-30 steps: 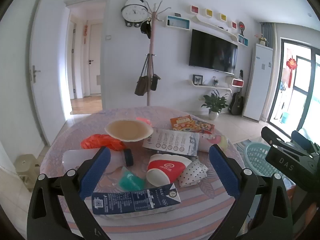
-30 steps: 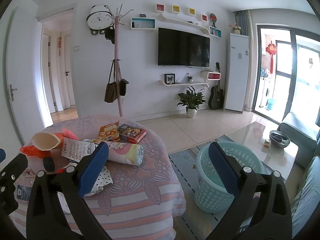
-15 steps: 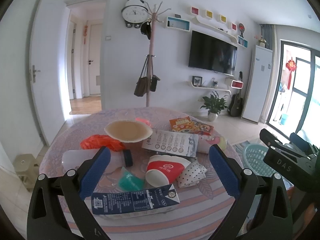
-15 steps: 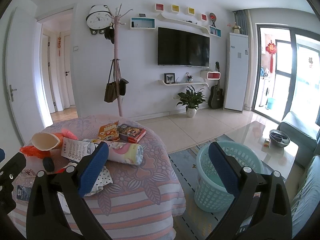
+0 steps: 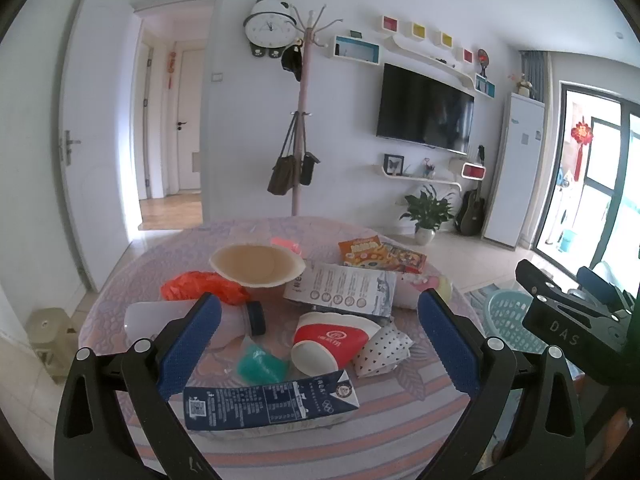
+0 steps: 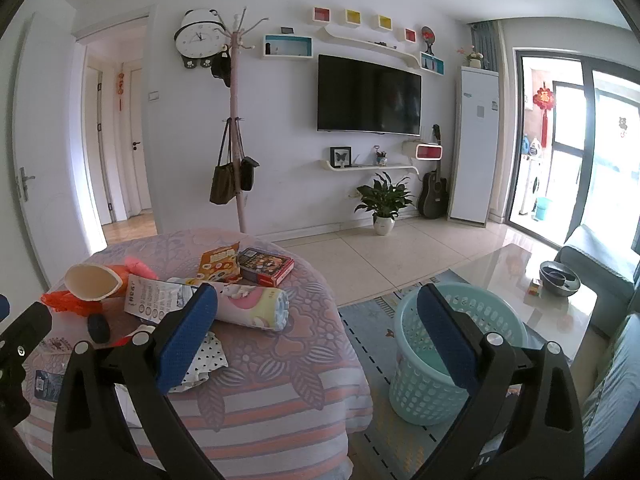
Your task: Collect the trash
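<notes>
1. Hovering over the near edge of the table (image 5: 400, 436), the left gripper (image 5: 320, 344) is holding its blue fingers (image 5: 188, 344) wide apart with nothing between the pads.
2. Lying just outside the left finger, a clear bottle (image 5: 160, 316) is pointing its dark cap toward the gap, and an orange bag (image 5: 200, 286) is sitting just beyond it.
3. Resting between the fingers nearest the camera, a blue milk carton (image 5: 272, 404) is lying on its side; just beyond it a green wrapper (image 5: 260, 364), a red paper cup (image 5: 328, 336) and a dotted paper cup (image 5: 384, 350) are lying in a row.
4. Sitting farther out, a paper bowl (image 5: 256, 266) is tilting toward the camera, with a printed leaflet (image 5: 344, 290) to its right and snack boxes (image 5: 380, 256) beyond that.
5. Showing past the right finger, the right gripper's black body is partly covering a blue-green basket (image 5: 508, 320) on the floor.
6. Hanging beside the table's right side, the right gripper (image 6: 318, 344) is also keeping its fingers (image 6: 444, 340) wide apart and empty.
7. Lying just beyond its left finger, a pink and yellow roll (image 6: 252, 306) is touching the leaflet (image 6: 156, 300).
8. Standing on a rug behind its right finger, well apart from the table (image 6: 280, 360), the basket (image 6: 424, 384) is showing an open top.
</notes>
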`<state>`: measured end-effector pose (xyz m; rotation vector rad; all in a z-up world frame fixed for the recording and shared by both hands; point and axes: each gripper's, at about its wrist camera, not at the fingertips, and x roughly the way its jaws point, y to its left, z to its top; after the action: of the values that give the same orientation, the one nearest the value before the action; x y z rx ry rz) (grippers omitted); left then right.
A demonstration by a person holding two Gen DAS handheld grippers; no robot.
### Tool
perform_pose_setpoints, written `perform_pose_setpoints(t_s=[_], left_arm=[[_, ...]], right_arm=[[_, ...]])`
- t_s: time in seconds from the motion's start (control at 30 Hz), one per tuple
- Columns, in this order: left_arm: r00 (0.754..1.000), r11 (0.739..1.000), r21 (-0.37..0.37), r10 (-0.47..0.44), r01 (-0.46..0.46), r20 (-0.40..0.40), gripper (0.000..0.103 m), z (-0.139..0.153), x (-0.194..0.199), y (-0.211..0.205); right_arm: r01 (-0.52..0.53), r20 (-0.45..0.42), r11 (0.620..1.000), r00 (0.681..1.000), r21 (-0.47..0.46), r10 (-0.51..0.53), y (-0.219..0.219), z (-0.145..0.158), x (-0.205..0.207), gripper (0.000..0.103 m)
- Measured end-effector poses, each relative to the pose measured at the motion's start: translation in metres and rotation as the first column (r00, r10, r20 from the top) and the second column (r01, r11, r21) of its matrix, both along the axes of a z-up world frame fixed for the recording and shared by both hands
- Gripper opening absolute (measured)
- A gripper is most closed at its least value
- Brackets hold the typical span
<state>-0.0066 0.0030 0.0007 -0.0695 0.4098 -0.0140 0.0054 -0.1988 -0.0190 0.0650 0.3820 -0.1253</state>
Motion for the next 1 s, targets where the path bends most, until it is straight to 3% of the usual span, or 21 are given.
perform_pose_setpoints(t_s=[1.0], left_arm=[[1.000, 1.000, -0.020, 0.011, -0.011, 0.011, 0.096, 0.0081, -0.0010, 0.0027]], right_arm=[[-0.005, -0.009, 1.000, 1.000, -0.021, 0.005, 0.0044, -0.0025, 0.0008, 0.095]])
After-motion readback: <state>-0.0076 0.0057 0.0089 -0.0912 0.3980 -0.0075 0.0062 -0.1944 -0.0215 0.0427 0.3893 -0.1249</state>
